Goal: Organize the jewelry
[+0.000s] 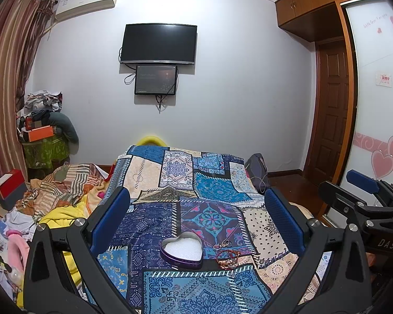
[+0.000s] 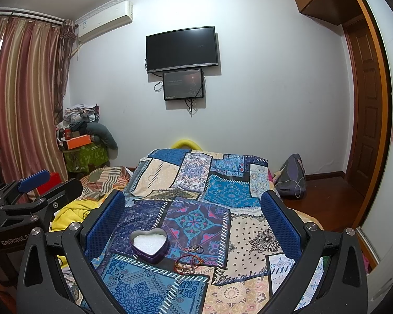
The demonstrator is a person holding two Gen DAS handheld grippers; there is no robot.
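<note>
A purple heart-shaped tin with white foam inside sits open on the patterned bedspread; it also shows in the right wrist view. Just right of it lie small rings and a red and gold bracelet tangle. In the right wrist view the rings and bracelets lie the same way. My left gripper is open and empty, held above the tin. My right gripper is open and empty, held above the tin and jewelry.
The patchwork bedspread covers the bed. Crumpled clothes and yellow fabric lie at the left. A grey bag sits on the floor at the right. A TV hangs on the far wall. A wardrobe stands on the right.
</note>
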